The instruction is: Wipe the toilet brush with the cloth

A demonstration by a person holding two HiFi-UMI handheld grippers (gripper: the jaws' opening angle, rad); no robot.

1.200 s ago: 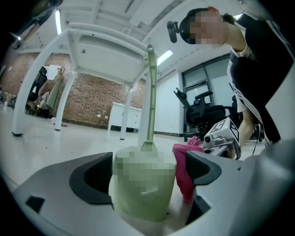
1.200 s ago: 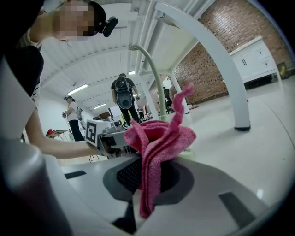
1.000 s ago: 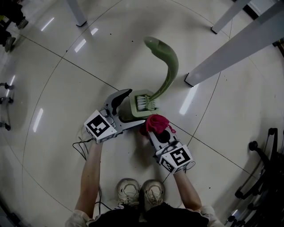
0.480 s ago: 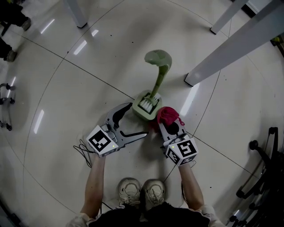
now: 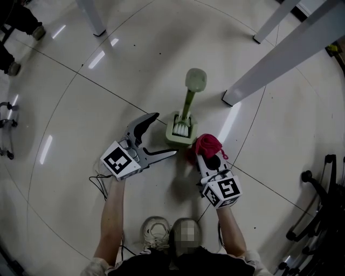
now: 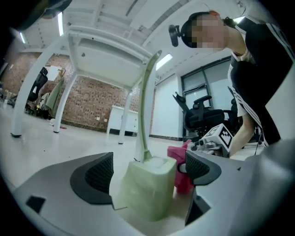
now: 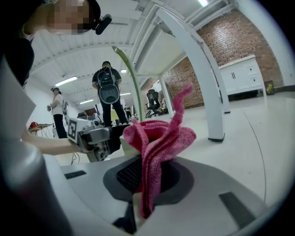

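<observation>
A pale green toilet brush [image 5: 190,99] stands upright in its square green holder [image 5: 180,133] on the white floor. My left gripper [image 5: 163,135] is open, and the holder [image 6: 145,186] sits just in front of its spread jaws without being squeezed. The brush's thin handle [image 6: 146,106] rises above it. My right gripper [image 5: 207,156] is shut on a bunched pink cloth [image 5: 208,144], just right of the holder. In the right gripper view the cloth [image 7: 159,147] sticks up from the closed jaws, with the handle [image 7: 131,87] behind it.
White table legs stand at the upper right [image 5: 269,59] and the top left [image 5: 91,16]. An office chair base [image 5: 318,205] is at the right edge. A black cable [image 5: 99,183] lies by my left arm, and my shoes [image 5: 156,232] are just below the grippers.
The brush handle has swung from leaning and bent to upright. The left gripper drew back off the holder and stays open. The right gripper with the cloth shifted right.
</observation>
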